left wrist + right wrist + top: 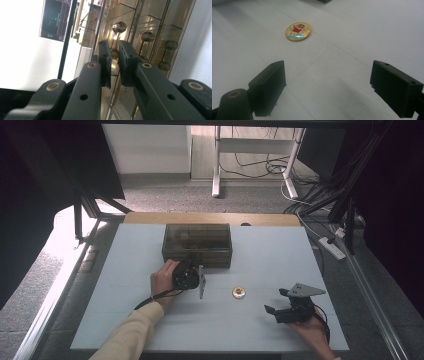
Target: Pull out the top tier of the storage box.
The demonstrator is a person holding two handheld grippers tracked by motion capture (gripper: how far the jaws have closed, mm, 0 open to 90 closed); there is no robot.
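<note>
box (197, 242): smoke-tinted transparent plastic, glossy and reflective, with faceted clear knobs (119, 26) on its drawer fronts. badge (298, 31): round, glossy printed face with a yellow rim, lying on a matt, smooth pale table mat (270, 320) over a wooden tabletop edge (210, 218). both grippers (281, 306) are matt black plastic with brass-coloured screws.

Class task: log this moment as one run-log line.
left gripper: nearly shut at box handle | right gripper: open, empty | badge: on mat
</note>
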